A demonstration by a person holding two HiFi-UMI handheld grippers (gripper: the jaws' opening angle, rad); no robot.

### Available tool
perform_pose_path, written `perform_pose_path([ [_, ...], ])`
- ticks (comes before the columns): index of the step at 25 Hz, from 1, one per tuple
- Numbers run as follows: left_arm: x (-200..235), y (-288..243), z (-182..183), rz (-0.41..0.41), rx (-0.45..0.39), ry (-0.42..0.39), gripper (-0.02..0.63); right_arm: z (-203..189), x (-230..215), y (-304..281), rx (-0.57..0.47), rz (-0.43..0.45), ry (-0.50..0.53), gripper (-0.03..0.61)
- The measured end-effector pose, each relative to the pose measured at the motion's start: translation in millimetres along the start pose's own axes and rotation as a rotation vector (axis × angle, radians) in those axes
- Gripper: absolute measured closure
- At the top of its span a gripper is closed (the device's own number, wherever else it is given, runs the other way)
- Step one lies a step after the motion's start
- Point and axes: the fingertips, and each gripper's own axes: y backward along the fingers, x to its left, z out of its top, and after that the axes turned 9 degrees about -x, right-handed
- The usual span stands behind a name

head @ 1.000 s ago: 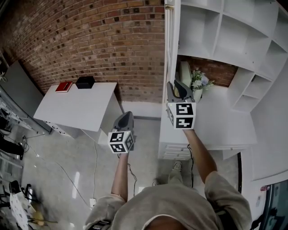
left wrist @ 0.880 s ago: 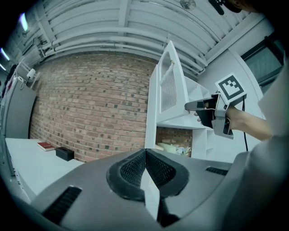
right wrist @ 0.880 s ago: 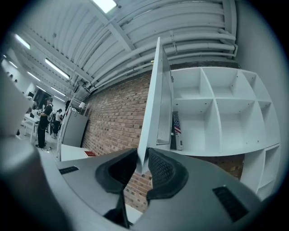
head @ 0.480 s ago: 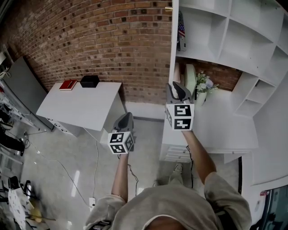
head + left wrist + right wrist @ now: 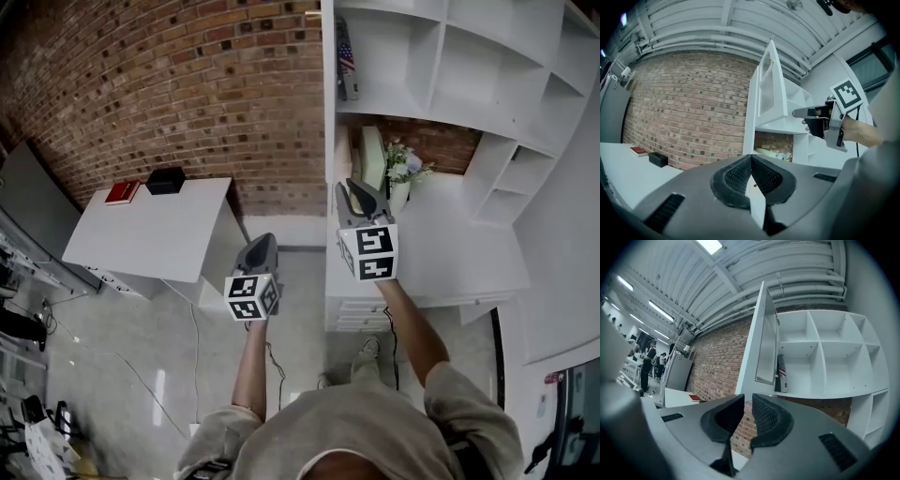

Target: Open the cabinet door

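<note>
The white cabinet door (image 5: 328, 66) stands swung open, edge-on to me, with a small gold knob (image 5: 312, 13) near its top. Behind it the white shelf compartments (image 5: 394, 56) are exposed. My right gripper (image 5: 352, 187) is held level just below and in front of the door's lower edge, not touching it. Its jaws are closing, a narrow gap remains and nothing is between them (image 5: 747, 399). The door (image 5: 761, 333) rises just beyond those jaws. My left gripper (image 5: 262, 240) hangs off to the left over the floor, its pads (image 5: 740, 176) meeting at the tips, empty.
A white table (image 5: 150, 230) with a red book (image 5: 122, 192) and a black box (image 5: 165, 180) stands at the left against the brick wall (image 5: 206, 94). A vase of flowers (image 5: 403, 173) sits on the white counter (image 5: 450, 248). A flag-patterned item (image 5: 345, 61) stands on the shelf.
The door has swung wider, uncovering the shelf compartment with the flag-patterned item. The right gripper now sits slightly lower and left in the view. The left gripper has hardly shifted.
</note>
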Motion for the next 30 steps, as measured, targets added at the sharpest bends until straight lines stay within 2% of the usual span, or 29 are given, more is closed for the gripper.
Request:
perform_pose_path([
  [9, -61.4, -46.3, -18.2, -0.130, 0.028, 0.008, 0.588, -40.2, -60.5, 46.3, 0.074, -0.110, 0.013, 0.552],
  [15, -102.1, -75.6, -25.0, -0.180, 0.048, 0.008, 0.588, -68.4, -104.7, 75.6, 0.119, -0.154, -0.011, 0.565],
  [23, -153.8, -103.2, -26.4, -0.199, 0.058, -0.008, 0.588, -108.1, -159.1, 111.7, 0.179, -0.165, -0.056, 0.566],
  [30, -170.5, -112.2, -28.2, -0.174, 0.056, -0.019, 0.588, -127.1, -182.3, 129.3, 0.192, -0.150, -0.068, 0.566],
])
